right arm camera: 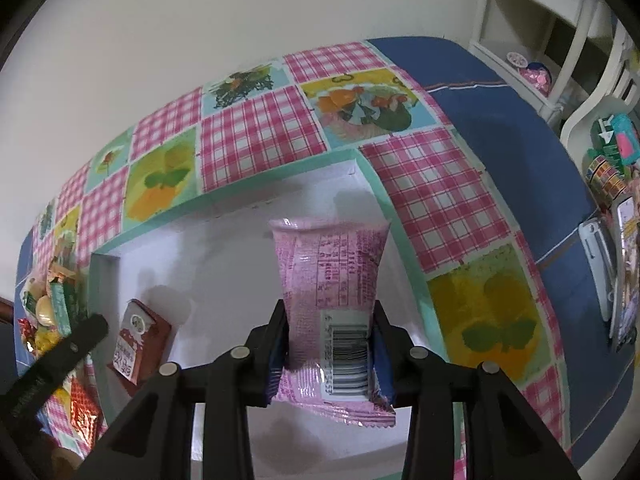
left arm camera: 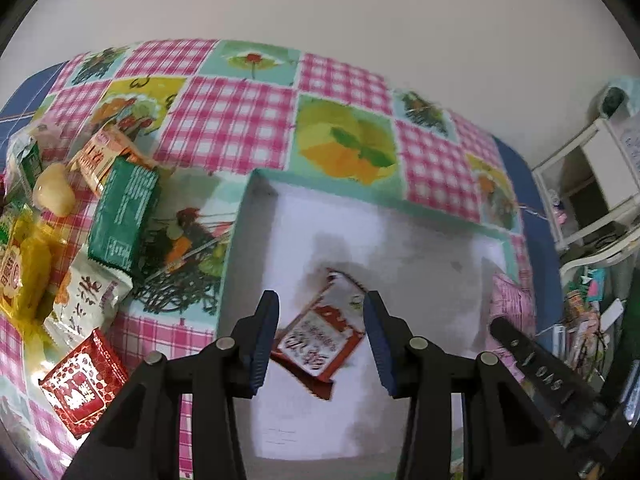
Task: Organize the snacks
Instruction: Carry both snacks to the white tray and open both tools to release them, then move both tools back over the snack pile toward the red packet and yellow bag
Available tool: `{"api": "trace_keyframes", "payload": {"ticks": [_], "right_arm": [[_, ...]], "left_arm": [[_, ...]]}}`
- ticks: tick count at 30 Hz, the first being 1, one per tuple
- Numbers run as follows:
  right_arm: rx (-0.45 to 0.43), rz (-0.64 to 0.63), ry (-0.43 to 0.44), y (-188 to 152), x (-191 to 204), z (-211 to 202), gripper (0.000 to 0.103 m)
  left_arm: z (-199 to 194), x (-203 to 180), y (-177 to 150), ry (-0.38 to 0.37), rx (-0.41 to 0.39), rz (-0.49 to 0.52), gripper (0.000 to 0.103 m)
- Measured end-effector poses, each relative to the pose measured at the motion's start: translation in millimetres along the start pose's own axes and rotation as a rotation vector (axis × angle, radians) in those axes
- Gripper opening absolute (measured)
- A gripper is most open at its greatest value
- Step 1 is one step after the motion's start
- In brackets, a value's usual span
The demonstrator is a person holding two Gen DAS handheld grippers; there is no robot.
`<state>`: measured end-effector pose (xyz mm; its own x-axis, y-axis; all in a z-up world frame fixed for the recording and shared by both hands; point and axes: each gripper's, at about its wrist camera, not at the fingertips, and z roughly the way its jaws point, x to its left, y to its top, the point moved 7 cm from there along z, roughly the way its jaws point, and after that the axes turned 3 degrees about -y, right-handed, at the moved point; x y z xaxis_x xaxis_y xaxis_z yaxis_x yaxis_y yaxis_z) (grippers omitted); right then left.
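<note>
Worktop (right arm camera: 256, 136): patchwork cloth, pink checks and fruit panels; white wall and shelving beyond.
Right gripper (right arm camera: 330, 354): I hold it clamped on the pink packet (right arm camera: 330, 276), above the white box (right arm camera: 224, 264).
Left gripper (left arm camera: 320, 342): spread wide, empty, over the red packet (left arm camera: 320, 340) in the box.
Risk: packet sags; release may land askew.
Far left: loose snacks (left arm camera: 120, 216) wait.

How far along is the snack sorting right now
Done: one red packet lies in the white box, below the open left tool. In hand: the right tool grips a pink packet over the box. Left: a pile of snacks on the tablecloth beside it.
</note>
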<state>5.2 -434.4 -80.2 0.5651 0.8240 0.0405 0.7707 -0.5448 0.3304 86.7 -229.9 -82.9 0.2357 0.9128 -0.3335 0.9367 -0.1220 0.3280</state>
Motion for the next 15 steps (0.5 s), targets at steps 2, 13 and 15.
{"api": "trace_keyframes", "payload": {"ticks": [2,13,15], "right_arm": [[0.004,0.002,-0.003,-0.5,1.0,1.9,0.050],[-0.028,-0.016,0.006,-7.1,24.2,-15.5,0.103],[-0.032,-0.025,0.007,-9.7,30.9,-19.3,0.103]], "left_arm": [[2.9,4.7,-2.8,0.018,0.018,0.000,0.045],[-31.6,44.8,1.8,0.256,-0.070,0.045,0.087],[-38.3,56.4,2.3,0.289,-0.083,0.045,0.096]]}}
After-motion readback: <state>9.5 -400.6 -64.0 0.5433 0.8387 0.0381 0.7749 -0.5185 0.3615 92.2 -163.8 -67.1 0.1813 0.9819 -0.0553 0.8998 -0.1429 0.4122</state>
